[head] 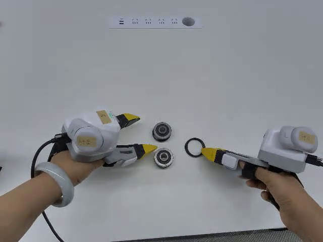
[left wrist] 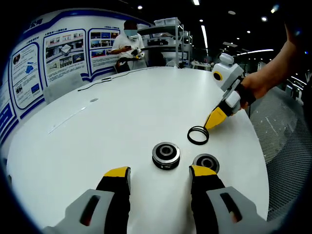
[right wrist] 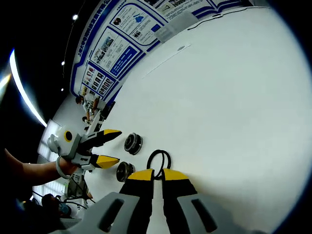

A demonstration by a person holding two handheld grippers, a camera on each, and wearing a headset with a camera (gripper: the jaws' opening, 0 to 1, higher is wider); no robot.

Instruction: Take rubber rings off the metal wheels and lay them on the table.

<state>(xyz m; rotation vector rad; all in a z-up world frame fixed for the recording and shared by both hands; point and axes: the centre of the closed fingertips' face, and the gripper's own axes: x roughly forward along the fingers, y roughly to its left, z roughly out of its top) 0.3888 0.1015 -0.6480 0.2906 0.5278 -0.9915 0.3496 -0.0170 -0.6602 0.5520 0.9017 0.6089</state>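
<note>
Starting at the left, the left gripper (head: 138,133) is held low over the counter (head: 227,75) with its fingers (left wrist: 117,173) spread wide and holding nothing. One metal wheel (head: 162,131) sits just ahead of the gap between those fingers, and the second wheel (head: 164,157) lies just off the tip of the finger nearer the person. Beyond both wheels, between the two sets of fingers, a rubber ring (head: 195,147) lies flat on the counter, free of any wheel. The right gripper (head: 206,150) has its fingers clenched together, and their tips meet the ring's near edge, seemingly pinching it. The step in hand looks like setting this ring down. I would part the right fingers only slightly while the tips are low, so the ring stays flat, then draw straight back along the fingers' own line so nothing drags it toward the wheels. The spread left fingers look well placed to close on the wheel ahead of them next. It is hard to make out whether the right tips truly grip the ring or merely touch it. It is also unclear whether either wheel carries a ring in its groove, since both rims read dark.
</note>
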